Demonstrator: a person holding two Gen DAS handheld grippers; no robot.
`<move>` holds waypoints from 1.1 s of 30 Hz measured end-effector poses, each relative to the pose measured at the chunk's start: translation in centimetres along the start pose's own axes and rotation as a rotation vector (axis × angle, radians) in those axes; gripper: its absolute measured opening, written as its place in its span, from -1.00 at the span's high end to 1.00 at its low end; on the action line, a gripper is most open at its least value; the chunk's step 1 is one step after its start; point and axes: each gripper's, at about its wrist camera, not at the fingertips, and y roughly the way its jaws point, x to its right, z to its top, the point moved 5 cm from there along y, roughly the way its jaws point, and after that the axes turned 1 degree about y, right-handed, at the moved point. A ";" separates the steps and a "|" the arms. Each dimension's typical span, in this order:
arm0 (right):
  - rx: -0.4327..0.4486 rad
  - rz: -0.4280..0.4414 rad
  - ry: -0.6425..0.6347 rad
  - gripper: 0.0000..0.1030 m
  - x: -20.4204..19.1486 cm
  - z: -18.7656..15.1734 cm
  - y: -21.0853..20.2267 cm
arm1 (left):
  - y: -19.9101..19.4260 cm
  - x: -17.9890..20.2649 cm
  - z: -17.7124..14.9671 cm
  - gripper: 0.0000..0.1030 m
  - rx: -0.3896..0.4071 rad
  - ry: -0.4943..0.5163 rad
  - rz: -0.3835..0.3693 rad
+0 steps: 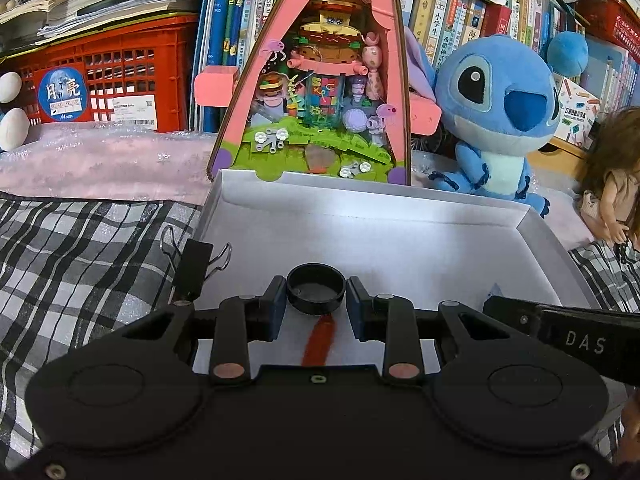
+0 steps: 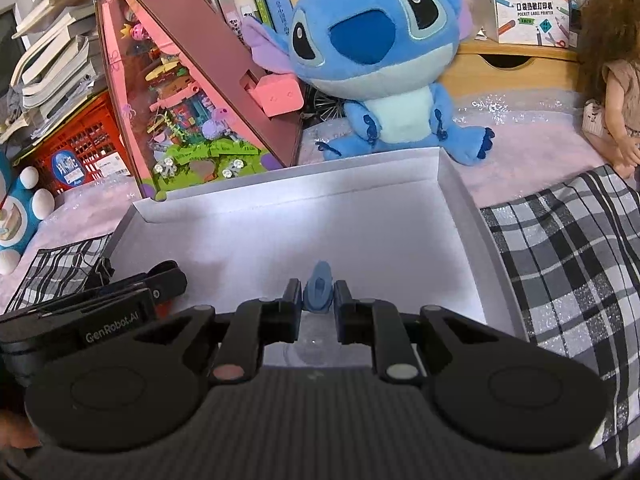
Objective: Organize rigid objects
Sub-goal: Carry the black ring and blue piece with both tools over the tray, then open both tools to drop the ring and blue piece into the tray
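Left claw (image 1: 316, 298) sits around a black cap (image 1: 316, 288), pads just beside or touching its sides; contact looks light, so grip reads as clamped on it but not certain. Cap hangs over the near part of the white box (image 1: 360, 200), a red strip (image 1: 320, 342) below it on the box floor. Right claw (image 2: 318, 300) pinches a small blue clip-like piece (image 2: 319, 286) between both pads, also over the box floor near its front edge.

Step in hand, as judged: dropping both pieces into the box. To do it well: lower each until nearly on the floor, open the pads slowly so the round cap does not roll, and keep the two claws apart, since the right one's body already shows at the right edge of the left view.

Pose: both claws level-ish, pointing forward toward the box's far wall, side by side, left one near the box's left wall.

Black binder clip (image 1: 196, 268) is clamped on the left wall. Checked cloth (image 2: 560, 260) flanks the box; blue plush (image 2: 380, 60) and pink toy house (image 1: 316, 80) stand behind.
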 end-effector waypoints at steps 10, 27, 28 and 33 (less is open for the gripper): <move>-0.004 -0.009 -0.015 0.57 0.0 -0.3 0.1 | 0.1 -0.2 0.0 0.41 0.007 -0.010 0.003; 0.073 -0.007 -0.066 -0.26 -0.2 -0.7 -2.1 | -3.5 0.5 -0.8 -0.27 0.020 0.071 -0.028; 0.082 -0.004 -0.066 -0.31 -0.1 -0.7 -2.6 | -4.1 0.6 -0.9 -0.29 0.023 0.077 -0.031; 0.156 0.022 -0.084 -0.54 0.1 -1.2 -6.0 | -7.7 1.0 -1.5 -0.49 0.065 0.097 -0.080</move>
